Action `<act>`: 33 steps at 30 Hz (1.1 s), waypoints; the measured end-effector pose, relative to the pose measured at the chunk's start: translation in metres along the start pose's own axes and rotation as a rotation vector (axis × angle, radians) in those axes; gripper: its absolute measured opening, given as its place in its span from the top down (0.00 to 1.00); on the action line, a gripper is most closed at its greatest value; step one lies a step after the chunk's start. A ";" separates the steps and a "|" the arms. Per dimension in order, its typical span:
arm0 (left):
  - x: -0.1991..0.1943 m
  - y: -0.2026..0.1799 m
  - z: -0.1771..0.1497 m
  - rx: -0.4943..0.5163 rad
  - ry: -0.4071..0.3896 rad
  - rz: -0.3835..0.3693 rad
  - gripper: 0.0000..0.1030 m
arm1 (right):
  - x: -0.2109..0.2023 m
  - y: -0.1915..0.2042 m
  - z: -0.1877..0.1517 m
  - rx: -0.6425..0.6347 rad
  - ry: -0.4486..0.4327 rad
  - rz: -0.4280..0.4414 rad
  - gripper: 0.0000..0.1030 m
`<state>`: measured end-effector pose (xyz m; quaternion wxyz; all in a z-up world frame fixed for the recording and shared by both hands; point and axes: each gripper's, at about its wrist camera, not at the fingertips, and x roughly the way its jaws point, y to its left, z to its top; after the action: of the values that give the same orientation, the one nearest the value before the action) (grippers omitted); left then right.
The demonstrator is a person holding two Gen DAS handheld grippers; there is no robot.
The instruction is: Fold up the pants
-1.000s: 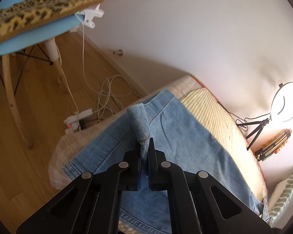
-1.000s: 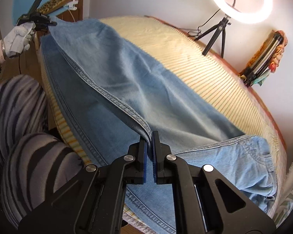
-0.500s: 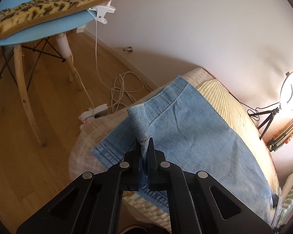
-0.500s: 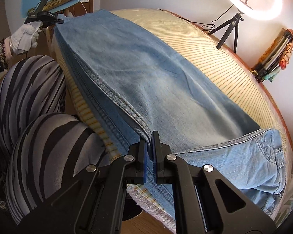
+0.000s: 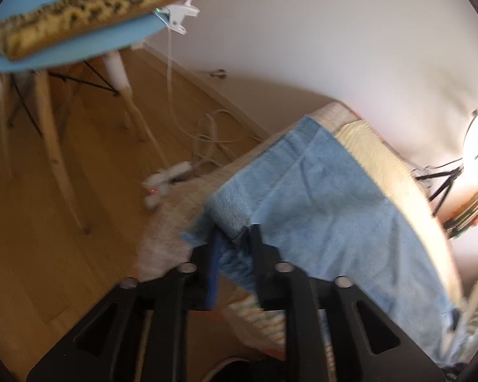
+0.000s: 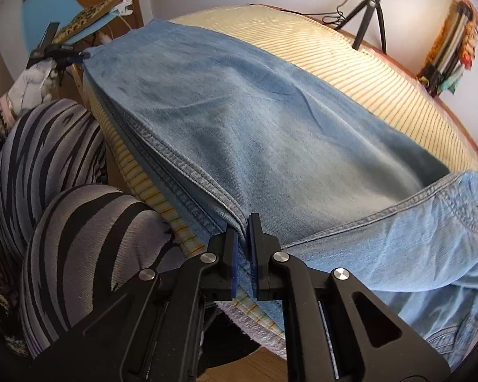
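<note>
Light blue denim pants point(image 6: 255, 117) lie along a striped bed cover point(image 6: 350, 73), one leg folded over the other, waist end at the right. My right gripper point(image 6: 243, 222) is shut on the pants' side seam near the bed's front edge. My left gripper point(image 5: 235, 235) has its jaws apart, and the hem corner point(image 5: 229, 213) sits loosely between them. The left gripper also shows far left in the right wrist view point(image 6: 79, 55), at the hem corner. The left wrist view is blurred.
A blue chair point(image 5: 63, 51) with a leopard cushion point(image 5: 89, 12) stands on the wooden floor beside the bed. Cables and a power strip point(image 5: 169, 175) lie below. A ring light on a tripod point(image 6: 372, 3) stands behind the bed. My striped-trousered legs point(image 6: 63, 191) are at the bed's front.
Both grippers pulled the pants toward the bed's front edge, smoothing the folded leg. The left gripper's jaws have opened and loosened their hold on the hem corner.
</note>
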<state>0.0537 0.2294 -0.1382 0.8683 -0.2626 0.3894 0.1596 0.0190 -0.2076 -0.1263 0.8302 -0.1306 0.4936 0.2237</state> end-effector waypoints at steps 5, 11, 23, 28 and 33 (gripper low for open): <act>-0.023 0.002 0.005 0.004 -0.032 0.015 0.74 | -0.006 -0.008 -0.002 0.076 -0.026 0.043 0.88; -0.057 -0.056 0.019 0.151 -0.084 -0.081 0.74 | -0.035 -0.015 -0.017 0.163 -0.112 0.068 0.59; -0.055 -0.277 -0.014 0.507 0.093 -0.490 0.66 | -0.086 -0.074 -0.071 0.528 -0.187 -0.162 0.51; -0.048 -0.377 -0.067 0.724 0.251 -0.607 0.61 | -0.096 -0.102 -0.105 0.694 -0.198 -0.226 0.45; -0.049 -0.472 -0.124 0.879 0.385 -0.706 0.61 | -0.106 -0.118 -0.127 0.767 -0.190 -0.308 0.45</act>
<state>0.1761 -0.2291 -0.0131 0.8099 -0.0162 0.4584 -0.3656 -0.0624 -0.3905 -0.0941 0.8843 0.1369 0.4370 -0.0916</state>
